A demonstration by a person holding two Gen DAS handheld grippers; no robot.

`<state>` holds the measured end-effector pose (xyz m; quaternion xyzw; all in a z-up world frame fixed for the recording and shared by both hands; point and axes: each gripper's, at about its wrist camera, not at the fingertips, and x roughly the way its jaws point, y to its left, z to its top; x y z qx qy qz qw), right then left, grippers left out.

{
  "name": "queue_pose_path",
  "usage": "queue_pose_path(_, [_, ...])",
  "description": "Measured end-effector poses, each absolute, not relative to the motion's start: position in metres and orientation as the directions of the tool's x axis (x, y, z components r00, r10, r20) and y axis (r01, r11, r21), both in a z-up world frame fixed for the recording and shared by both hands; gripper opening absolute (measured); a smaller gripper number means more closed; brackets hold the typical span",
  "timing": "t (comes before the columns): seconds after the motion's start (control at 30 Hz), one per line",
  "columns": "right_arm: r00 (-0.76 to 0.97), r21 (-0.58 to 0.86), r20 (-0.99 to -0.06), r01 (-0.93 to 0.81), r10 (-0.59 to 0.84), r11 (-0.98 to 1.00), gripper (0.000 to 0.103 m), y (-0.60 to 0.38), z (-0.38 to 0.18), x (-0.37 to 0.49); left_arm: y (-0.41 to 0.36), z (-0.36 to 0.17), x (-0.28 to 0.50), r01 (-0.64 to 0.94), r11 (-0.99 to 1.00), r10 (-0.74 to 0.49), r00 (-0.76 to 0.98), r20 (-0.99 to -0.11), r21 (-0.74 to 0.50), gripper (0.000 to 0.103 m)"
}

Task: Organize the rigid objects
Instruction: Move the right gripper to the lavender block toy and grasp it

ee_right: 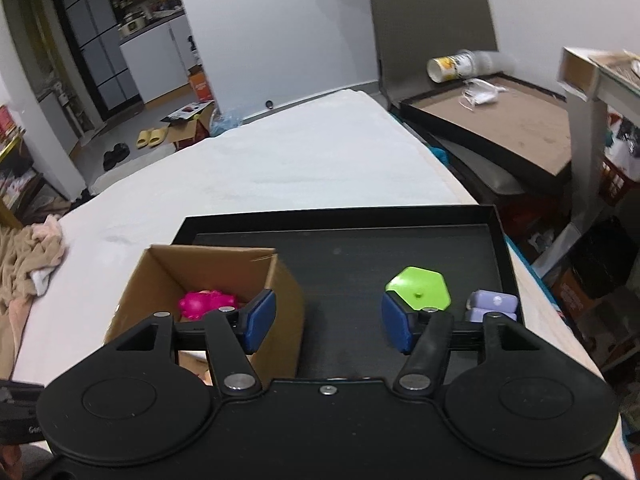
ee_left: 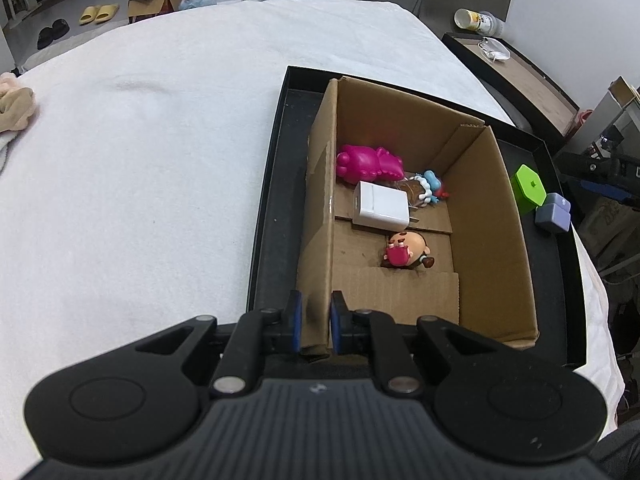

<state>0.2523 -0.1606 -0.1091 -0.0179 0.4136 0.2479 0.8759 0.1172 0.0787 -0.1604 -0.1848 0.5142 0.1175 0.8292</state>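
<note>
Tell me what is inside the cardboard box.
Inside the cardboard box: a pink toy, a white charger, a small blue figure and a big-headed doll. Its near corner is hidden.

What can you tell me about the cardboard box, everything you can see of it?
The cardboard box is plain brown corrugated card, open-topped, with its flaps folded flat inside on the floor. It stands upright on the black tray, toward that tray's left side. The left gripper is shut on its near left wall. Inside lie a magenta toy, a white charger, a small blue-and-brown figure and a big-headed doll. The card looks scuffed but intact.
</note>
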Motion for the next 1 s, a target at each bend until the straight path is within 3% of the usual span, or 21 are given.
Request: queue_pose_path(1.0, [0.555,0.237,-0.79,-0.113,0.259,0.965,0.059,-0.247,-0.158,0.32,0.081,-0.166,0.12,-0.387,0.901,-0.02,0.418,-0.908,-0.197,0.013])
